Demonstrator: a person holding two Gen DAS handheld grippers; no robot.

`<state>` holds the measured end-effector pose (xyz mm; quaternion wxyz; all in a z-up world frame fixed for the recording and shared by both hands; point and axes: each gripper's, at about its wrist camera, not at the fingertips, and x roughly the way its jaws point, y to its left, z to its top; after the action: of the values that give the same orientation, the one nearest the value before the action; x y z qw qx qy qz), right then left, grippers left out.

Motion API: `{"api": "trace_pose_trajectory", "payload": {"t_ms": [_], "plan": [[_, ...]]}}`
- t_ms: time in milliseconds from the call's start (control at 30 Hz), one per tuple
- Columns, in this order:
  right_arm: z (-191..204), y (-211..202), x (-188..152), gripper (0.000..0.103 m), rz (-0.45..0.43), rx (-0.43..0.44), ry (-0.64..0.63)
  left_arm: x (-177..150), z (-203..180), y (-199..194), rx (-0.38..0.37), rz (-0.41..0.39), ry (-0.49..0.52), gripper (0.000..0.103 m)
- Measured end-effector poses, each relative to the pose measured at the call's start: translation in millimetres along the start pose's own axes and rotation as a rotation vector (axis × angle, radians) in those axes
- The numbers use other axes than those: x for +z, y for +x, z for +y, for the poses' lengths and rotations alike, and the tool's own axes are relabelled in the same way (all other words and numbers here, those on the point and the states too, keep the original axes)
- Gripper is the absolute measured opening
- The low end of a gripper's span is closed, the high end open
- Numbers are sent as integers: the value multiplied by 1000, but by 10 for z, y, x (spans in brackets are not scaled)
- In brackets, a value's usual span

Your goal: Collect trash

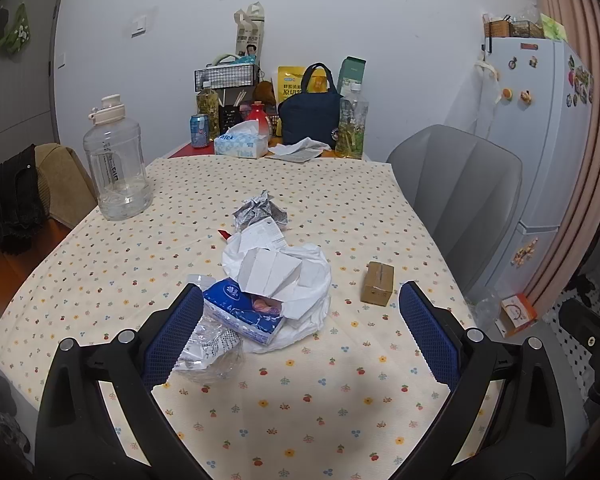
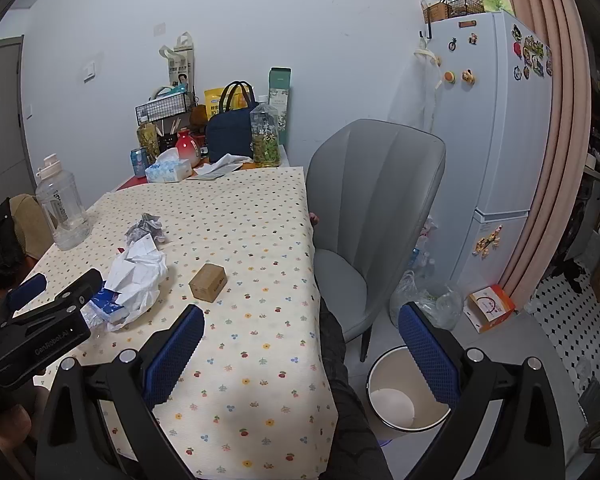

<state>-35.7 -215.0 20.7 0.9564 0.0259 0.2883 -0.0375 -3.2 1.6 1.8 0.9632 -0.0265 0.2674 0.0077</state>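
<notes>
My left jaws [image 1: 300, 320] wide, empty; trash pile [image 1: 272, 280] on counter [image 1: 340, 400] just ahead, leaning left, long axis away from me. Right jaws [image 2: 300, 344] wide, empty, farther; bin [image 2: 410, 392] below counter edge.

Each tool has a black moulded frame with two arms, silver round-head screws at the pivots, and blue mesh-textured pads on the inner finger faces. Left tool [image 1: 300, 328], right tool [image 2: 302, 344]. At lower left of the right wrist view, the left tool's black body carries pale lettering.
</notes>
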Motion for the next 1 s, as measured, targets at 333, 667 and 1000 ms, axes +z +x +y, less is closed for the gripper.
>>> {"api": "trace_pose_trajectory", "payload": {"t_ms": [333, 667, 1000], "plan": [[-7, -8, 8, 95, -4, 1, 2, -6, -2, -1, 1, -1, 0, 97], [-24, 10, 24, 95, -10, -4, -1, 8, 0, -2, 0, -5, -5, 97], [15, 6, 23, 95, -10, -7, -7, 21, 25, -11, -3, -5, -13, 97]]}}
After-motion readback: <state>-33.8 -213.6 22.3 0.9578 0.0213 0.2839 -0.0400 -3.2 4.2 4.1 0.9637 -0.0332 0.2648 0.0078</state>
